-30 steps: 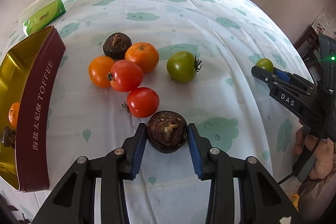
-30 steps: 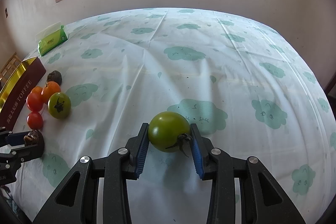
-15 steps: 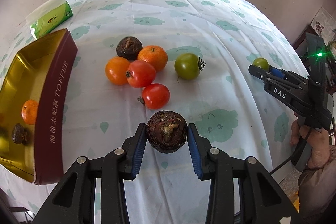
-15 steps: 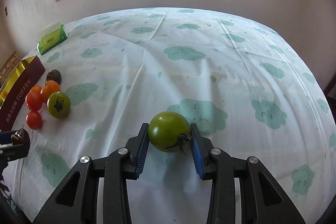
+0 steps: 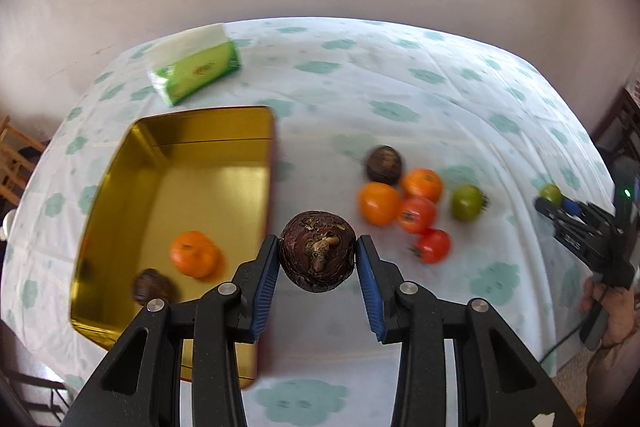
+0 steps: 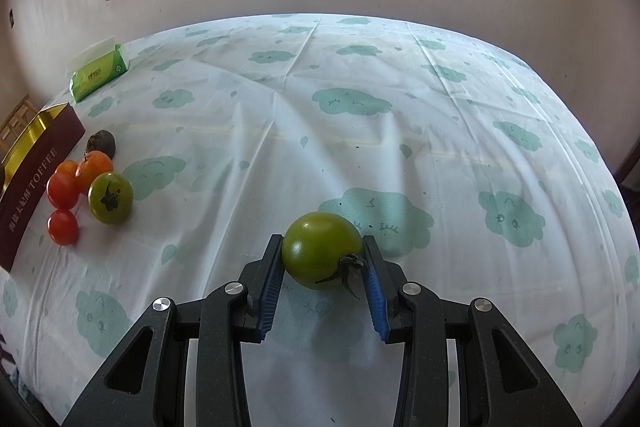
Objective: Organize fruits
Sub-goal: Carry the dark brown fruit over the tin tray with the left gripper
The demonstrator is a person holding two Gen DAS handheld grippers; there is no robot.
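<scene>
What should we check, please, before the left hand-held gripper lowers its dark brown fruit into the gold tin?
1. Grip on the dark brown fruit: both blue pads of the left hand-held gripper press its sides. Ok.
2. Position over the gold tin: the fruit appears beside the tin's right wall, not over its floor. Not ok.
3. Free floor in the tin: only an orange and a small dark fruit lie at its near end. Ok.
4. Right hand-held gripper away from the tin, shut on a green tomato. Ok.
5. Height above the tin's rim: cannot tell.
</scene>
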